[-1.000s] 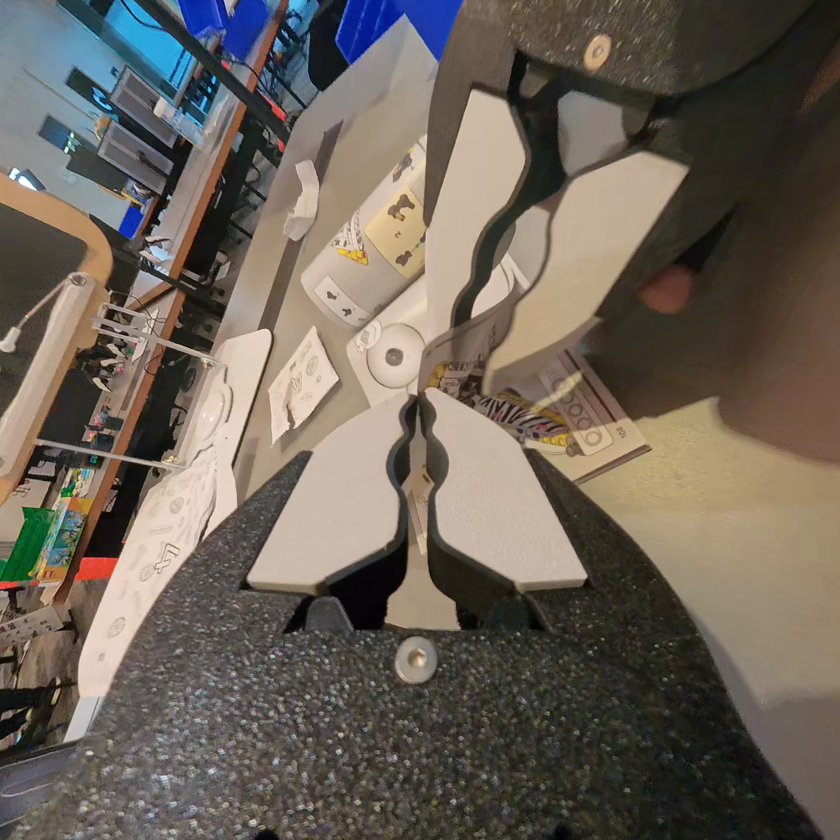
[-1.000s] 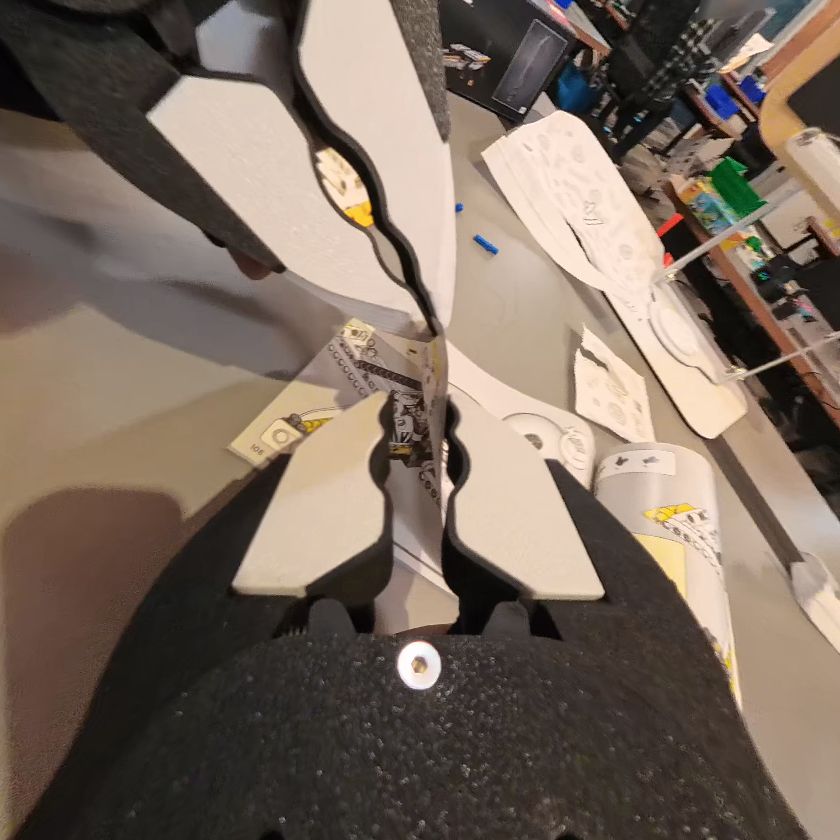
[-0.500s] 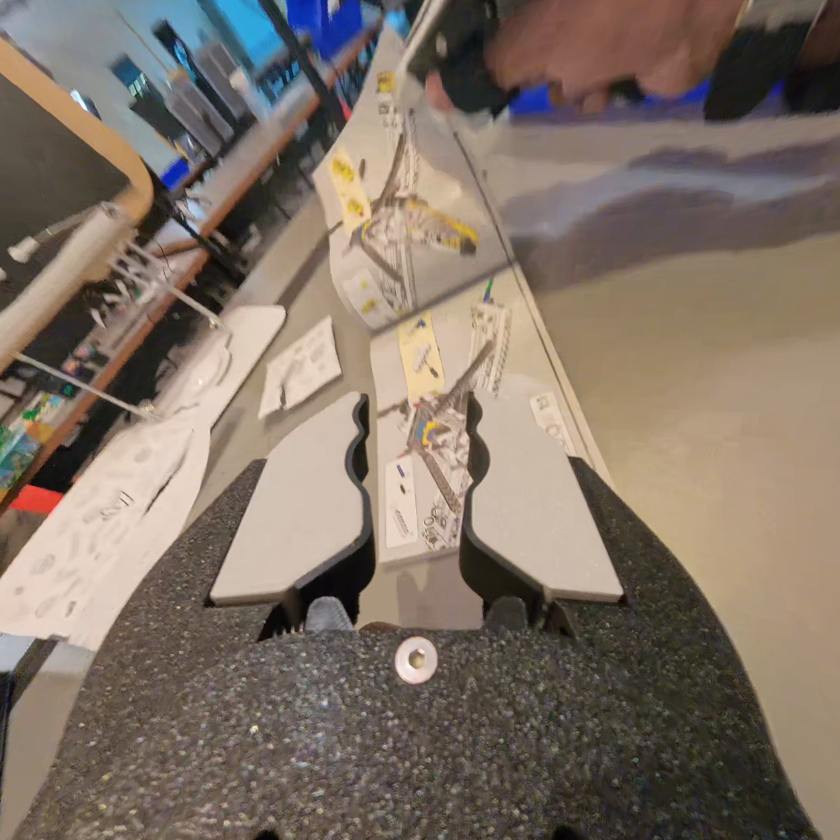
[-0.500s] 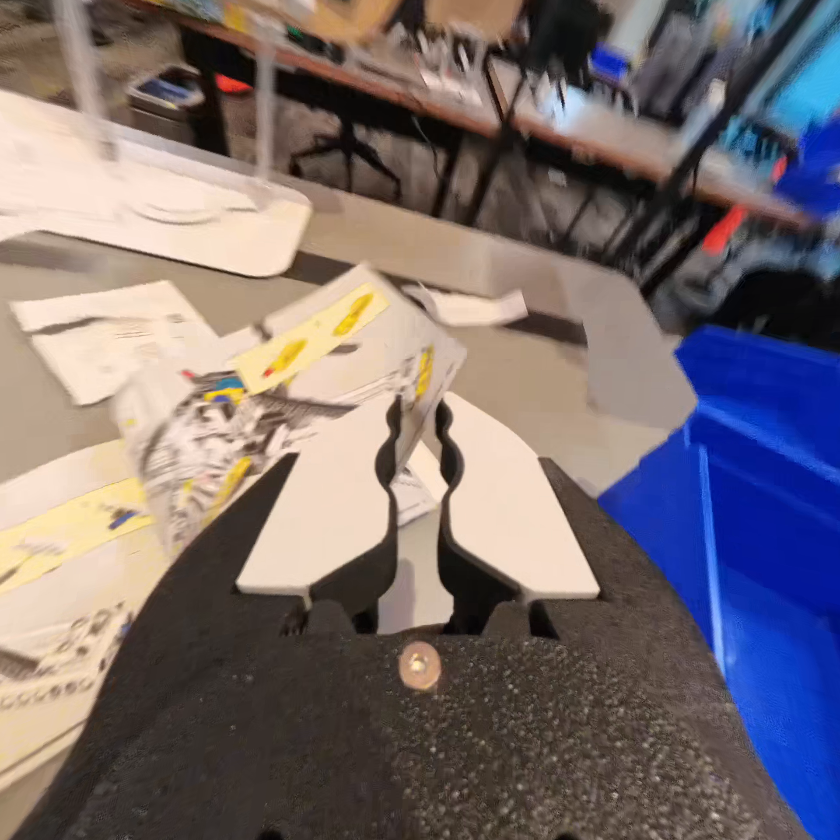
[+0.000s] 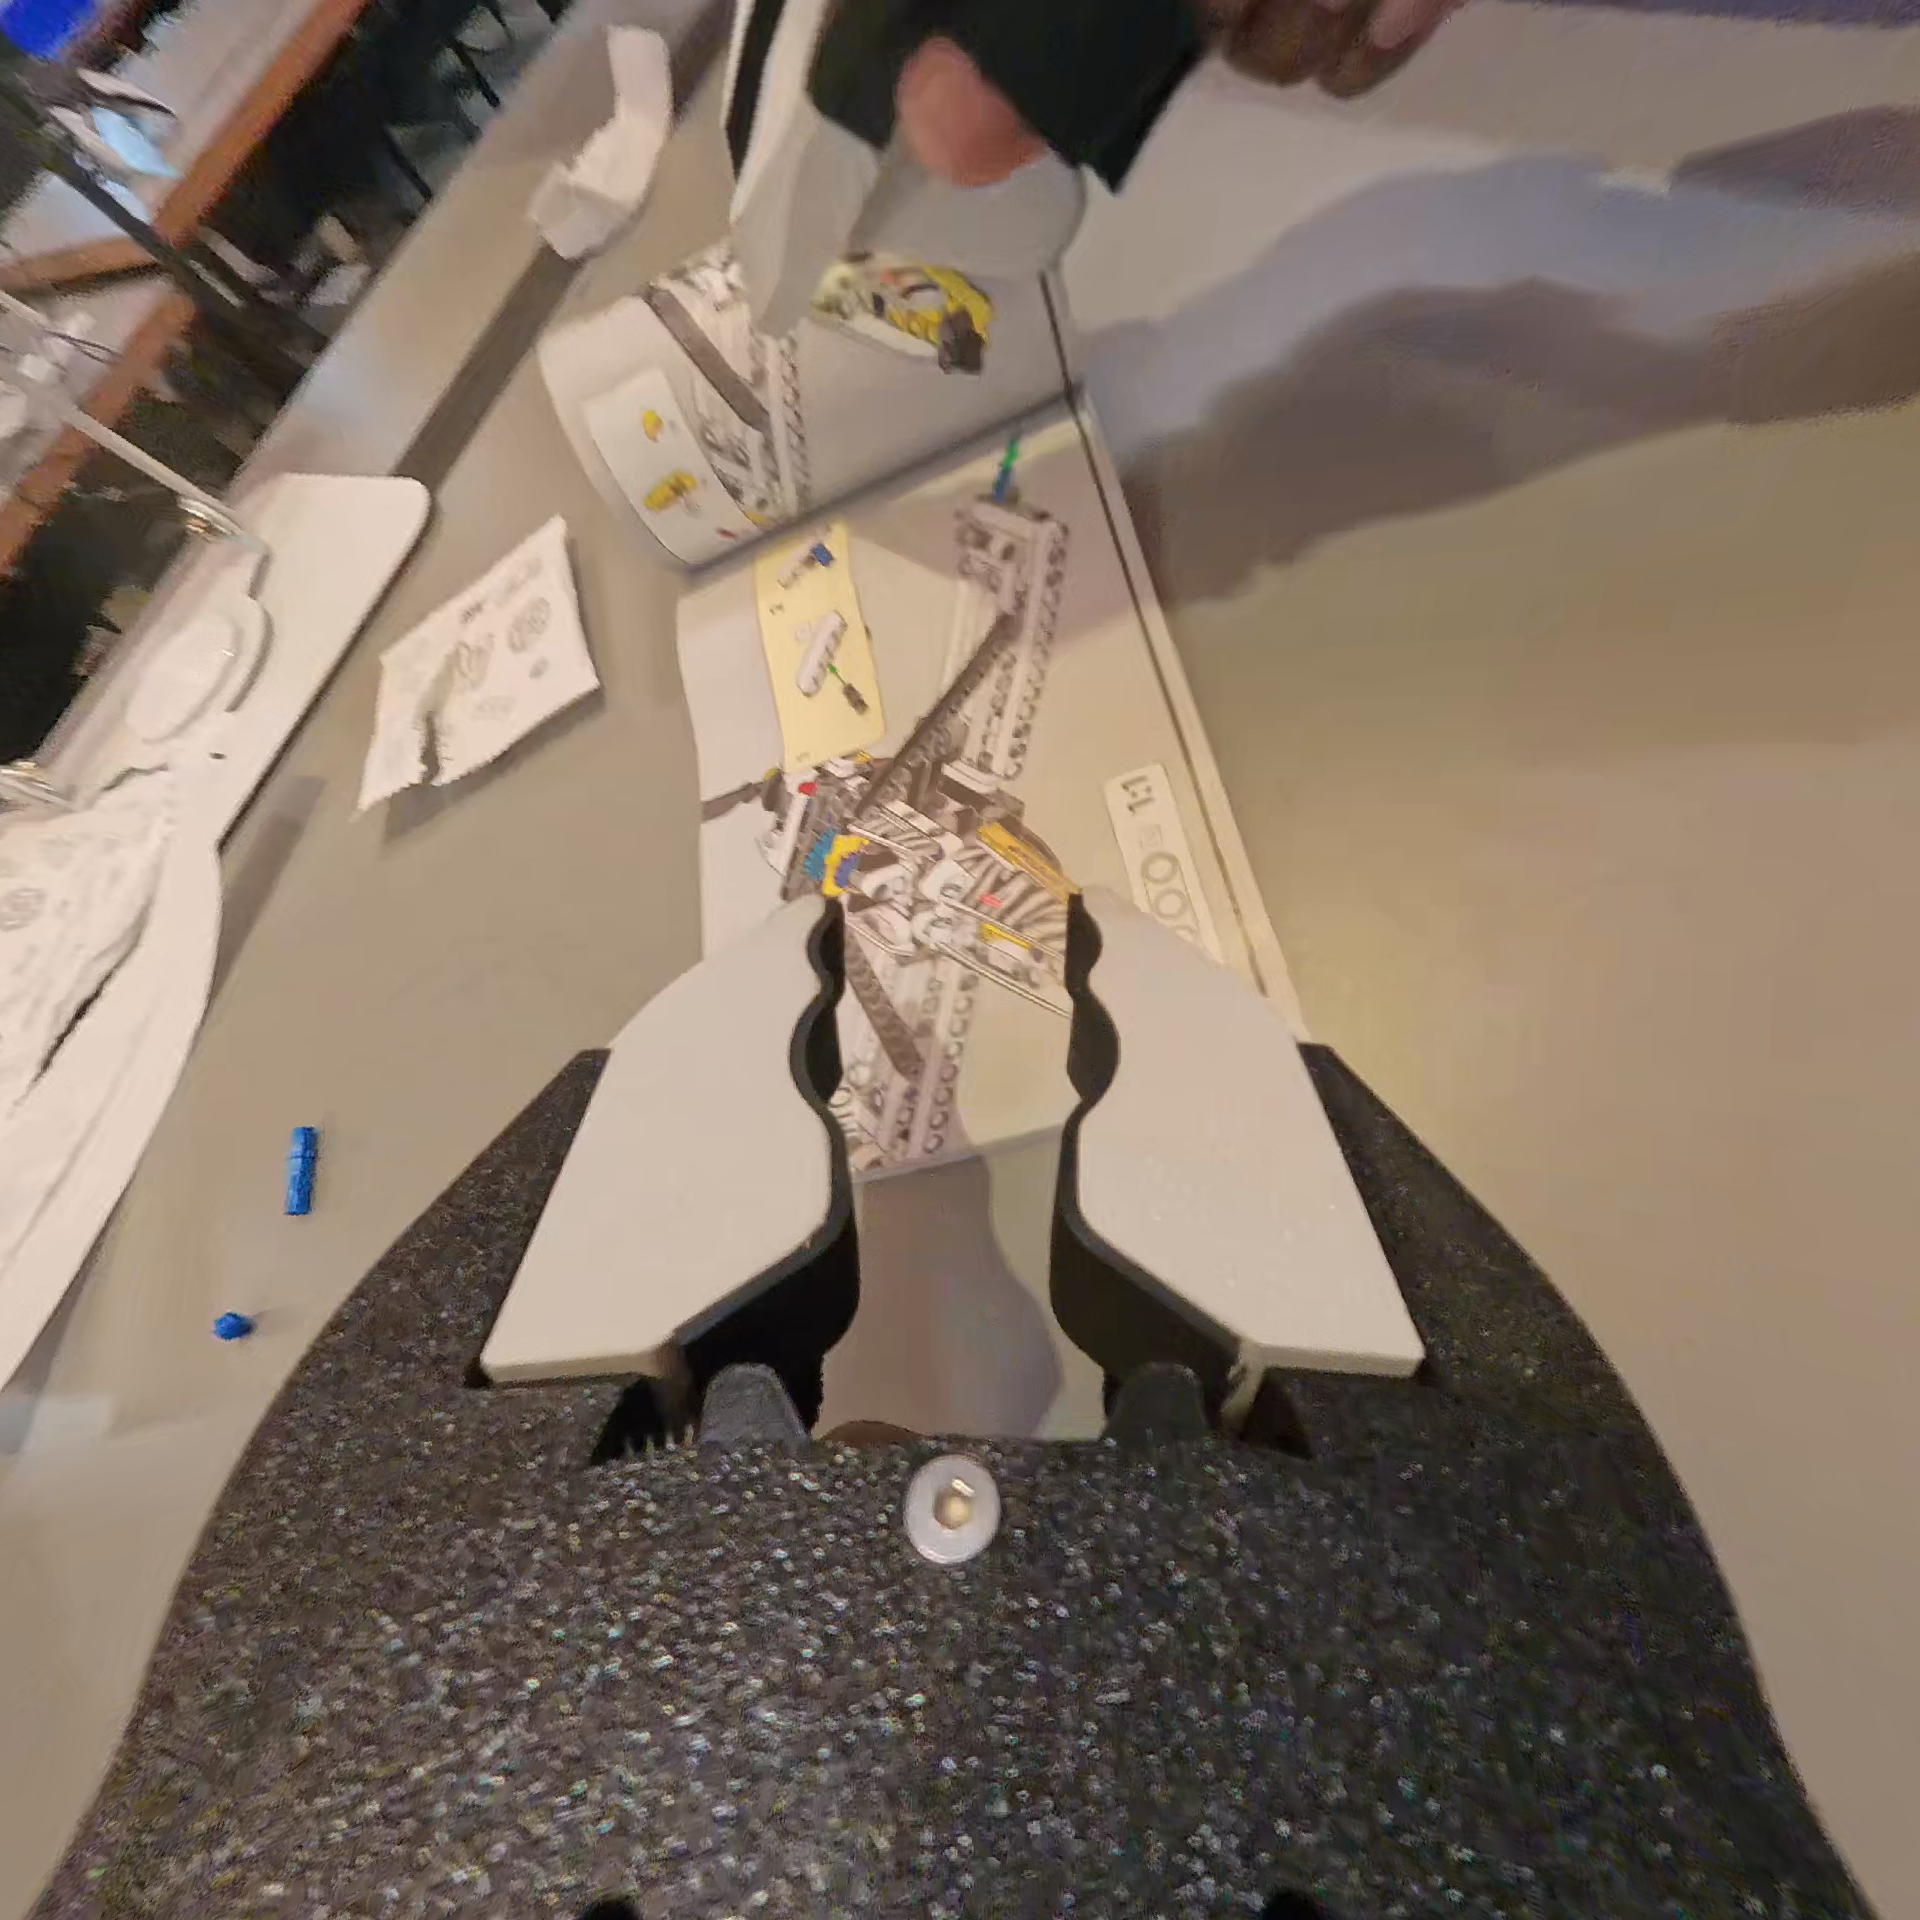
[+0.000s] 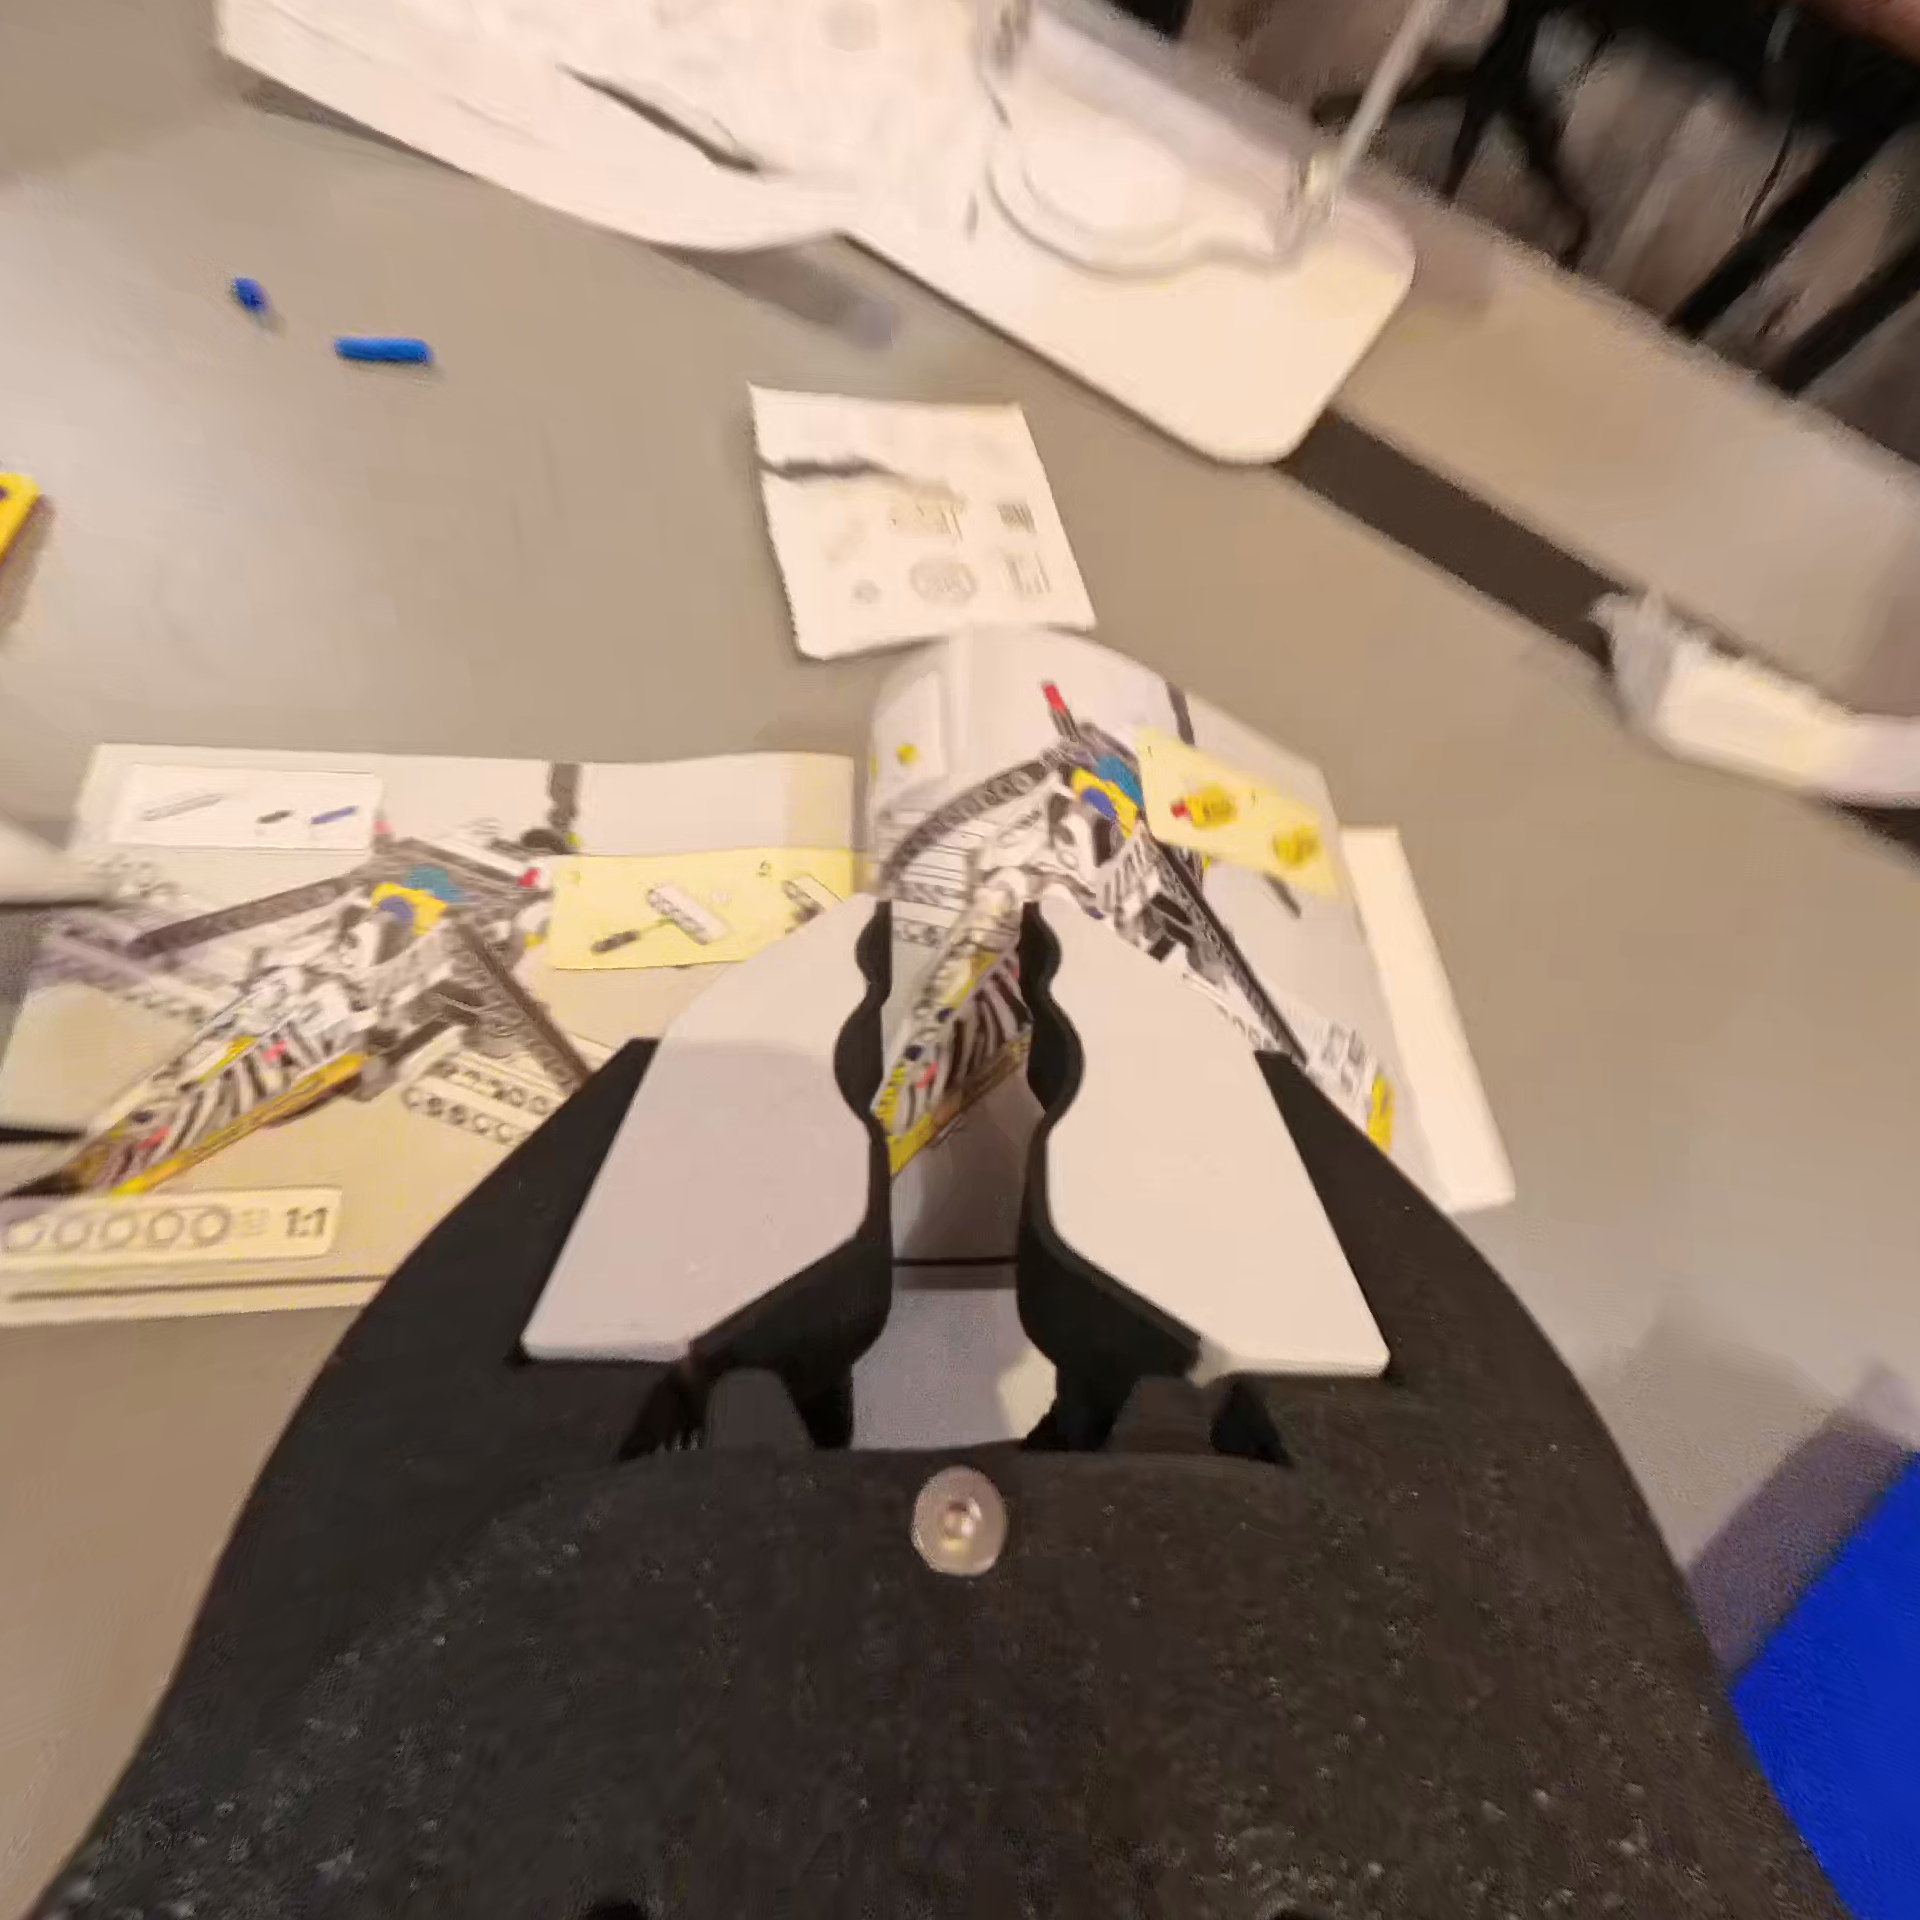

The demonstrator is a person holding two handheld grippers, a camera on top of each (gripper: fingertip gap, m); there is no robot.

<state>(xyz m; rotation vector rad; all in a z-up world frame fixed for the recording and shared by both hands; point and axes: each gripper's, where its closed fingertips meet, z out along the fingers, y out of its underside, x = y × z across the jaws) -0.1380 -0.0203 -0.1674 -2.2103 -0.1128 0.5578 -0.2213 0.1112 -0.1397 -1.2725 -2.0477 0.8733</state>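
Both wrist cameras look down along their own fingers, close above the grey table (image 5: 499, 987), sharing the open instruction booklet (image 6: 312, 935) from opposite sides.

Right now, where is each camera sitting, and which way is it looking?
Left wrist view: sits on the left gripper, looking along its parted fingers down the open instruction booklet on the grey table; the other gripper and a hand show at the far end, at the curled page.
Right wrist view: sits on the right gripper, looking across the booklet; a curled page runs between its fingers.
Shared: booklet, torn paper sheet, two small blue pieces.
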